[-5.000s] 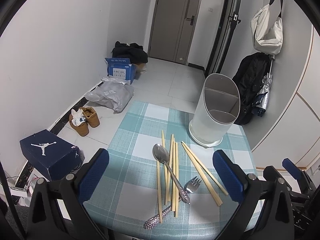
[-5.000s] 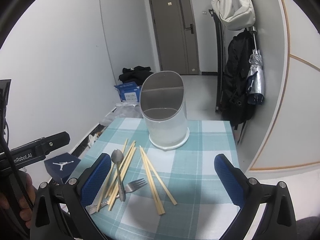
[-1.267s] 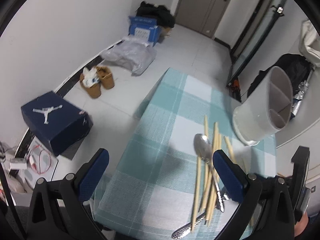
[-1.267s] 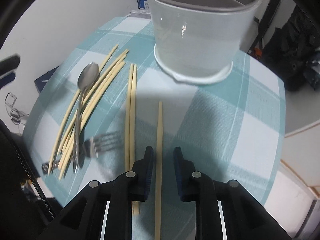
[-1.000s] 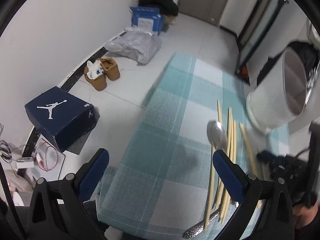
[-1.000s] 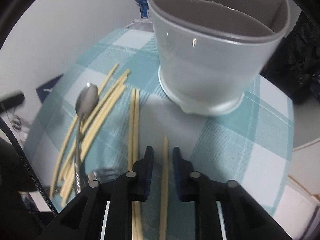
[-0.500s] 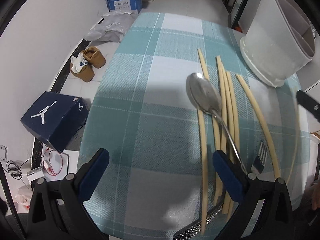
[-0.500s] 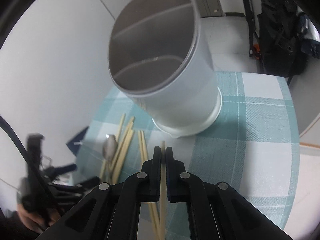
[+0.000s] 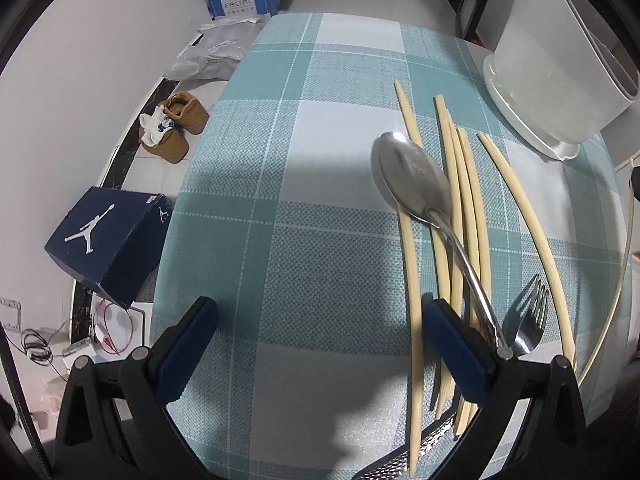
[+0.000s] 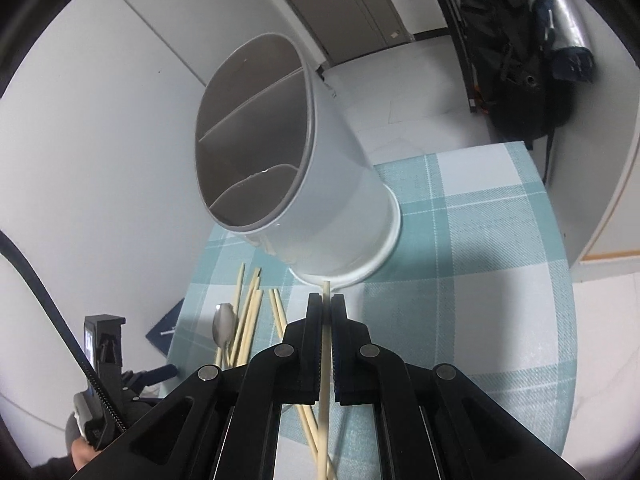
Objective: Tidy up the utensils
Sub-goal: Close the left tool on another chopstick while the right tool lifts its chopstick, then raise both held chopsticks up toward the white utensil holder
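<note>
Bamboo chopstick pinched in the right gripper, lifted clear for the white divided holder at frame centre.
Left gripper hangs wide open and empty at lower frame, apparently lining up on the spoon, fork and loose chopsticks on the checked cloth.

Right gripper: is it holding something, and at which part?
The right gripper holds one chopstick, pinched near its front end; the tip sticks out slightly.
</note>
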A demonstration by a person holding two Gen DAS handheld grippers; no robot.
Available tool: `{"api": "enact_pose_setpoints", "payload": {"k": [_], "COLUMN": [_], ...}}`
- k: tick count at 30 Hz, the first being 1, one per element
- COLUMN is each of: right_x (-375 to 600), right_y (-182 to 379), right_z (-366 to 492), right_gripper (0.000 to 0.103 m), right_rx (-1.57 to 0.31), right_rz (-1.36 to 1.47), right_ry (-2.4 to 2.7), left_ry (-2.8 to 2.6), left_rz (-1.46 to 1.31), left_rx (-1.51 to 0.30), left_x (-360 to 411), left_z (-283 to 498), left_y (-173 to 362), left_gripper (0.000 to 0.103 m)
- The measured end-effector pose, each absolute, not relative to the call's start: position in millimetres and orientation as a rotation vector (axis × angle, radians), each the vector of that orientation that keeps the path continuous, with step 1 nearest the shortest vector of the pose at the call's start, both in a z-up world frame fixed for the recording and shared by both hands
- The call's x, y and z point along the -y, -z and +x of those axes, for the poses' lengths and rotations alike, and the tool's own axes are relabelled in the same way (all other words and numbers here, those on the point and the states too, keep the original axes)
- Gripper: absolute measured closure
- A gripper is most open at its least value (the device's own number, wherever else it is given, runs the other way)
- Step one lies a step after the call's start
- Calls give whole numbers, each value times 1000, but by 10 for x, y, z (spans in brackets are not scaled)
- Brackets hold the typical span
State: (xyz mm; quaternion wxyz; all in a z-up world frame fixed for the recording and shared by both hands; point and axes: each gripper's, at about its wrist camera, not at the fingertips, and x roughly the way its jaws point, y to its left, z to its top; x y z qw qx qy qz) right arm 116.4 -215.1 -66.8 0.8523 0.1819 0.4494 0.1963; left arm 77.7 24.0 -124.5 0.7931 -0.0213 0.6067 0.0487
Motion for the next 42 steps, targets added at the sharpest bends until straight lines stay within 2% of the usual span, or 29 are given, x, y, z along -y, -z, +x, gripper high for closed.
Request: {"api": "enact_pose_setpoints", "payload": {"k": [4,7,9,11,28,34,36,38,39,42], "right_x": [2149,2119,2134,2136,2039,2019,2009,2002,2001,2000], "right_y": [650,699,695,707,761,749,754,755,754,734], "right_z": [1127,1149,1138,1134,1236,1242,1248,1253,1257,1241], "right_gripper": [100,100,100,100,100,100,100,100,100,100], "right_rx": [-939,-939,-941,-939,-947,-945,-949,-949,-950,-943], "right_rz": [373,386,390,382,362,342,339,340,340,342], "right_ry": [-413,-411,-410,-410,-411,-411,-410,-408,-406,-407], "left_ry": [-90,-48,-26,-24,11,35,55,68,71,57], "left_rz": [-26,-4,-2,-9,16,13,21,15,6,-10], "left_rx": [-1314,-1311,-1305,-1303,-1267,-1249,-1245,-1246,-1248,-1246], "left_x": [-223,-199,-204,-229,-330,-266,-214,-174,-163,-177], "left_z": [792,824,843,865,1270,1319,1289,1269,1256,1263], "left_y": [1237,1210,1191,1184,1198,1147,1140,1133,1132,1112], "left_gripper": [2,14,26,29,33,64,83,95,99,100]}}
